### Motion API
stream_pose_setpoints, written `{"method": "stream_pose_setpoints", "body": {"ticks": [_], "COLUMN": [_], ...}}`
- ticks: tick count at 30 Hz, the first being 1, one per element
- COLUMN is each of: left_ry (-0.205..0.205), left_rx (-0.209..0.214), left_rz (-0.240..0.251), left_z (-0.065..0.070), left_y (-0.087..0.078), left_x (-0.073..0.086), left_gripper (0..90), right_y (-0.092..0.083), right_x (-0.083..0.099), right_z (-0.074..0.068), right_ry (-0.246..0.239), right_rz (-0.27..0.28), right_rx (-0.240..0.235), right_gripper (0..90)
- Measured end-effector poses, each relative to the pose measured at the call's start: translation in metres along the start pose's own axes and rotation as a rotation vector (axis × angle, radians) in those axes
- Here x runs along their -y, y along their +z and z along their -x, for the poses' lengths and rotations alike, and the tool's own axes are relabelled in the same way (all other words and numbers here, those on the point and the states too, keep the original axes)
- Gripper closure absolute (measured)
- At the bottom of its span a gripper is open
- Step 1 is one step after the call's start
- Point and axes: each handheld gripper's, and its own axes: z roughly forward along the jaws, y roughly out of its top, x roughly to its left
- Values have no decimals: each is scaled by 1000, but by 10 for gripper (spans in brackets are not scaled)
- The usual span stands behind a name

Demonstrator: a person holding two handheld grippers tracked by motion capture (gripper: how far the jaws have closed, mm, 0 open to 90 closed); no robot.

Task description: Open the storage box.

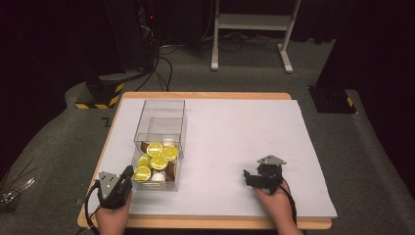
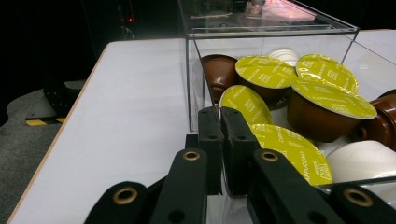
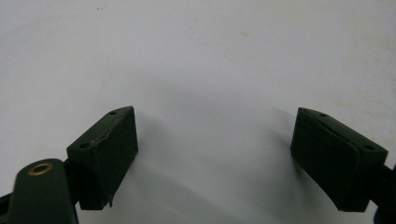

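While the left gripper (image 2: pixel 223 122) is clamped on its near wall, the clear, rigid plastic box (image 1: pixel 159 110) of coffee capsules (image 1: pixel 157 161) at the table's left looks light and slippery, and the right gripper (image 3: pixel 215 154) gapes empty.

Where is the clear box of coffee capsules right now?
In the high view the clear box stands left of centre on the white table, just ahead of the left gripper.
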Motion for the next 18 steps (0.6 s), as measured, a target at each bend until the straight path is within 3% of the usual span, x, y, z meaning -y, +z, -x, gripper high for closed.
{"method": "stream_pose_setpoints", "body": {"ticks": [10, 18], "left_ry": [6, 10], "left_rx": [6, 34], "left_rz": [-6, -20], "left_z": [-2, -1], "left_y": [0, 0], "left_x": [-1, -8], "left_gripper": [849, 658], "right_y": [0, 0], "right_x": [0, 0], "right_z": [0, 0], "right_ry": [0, 0], "right_rz": [0, 0], "right_rx": [0, 0], "right_gripper": [149, 149]}}
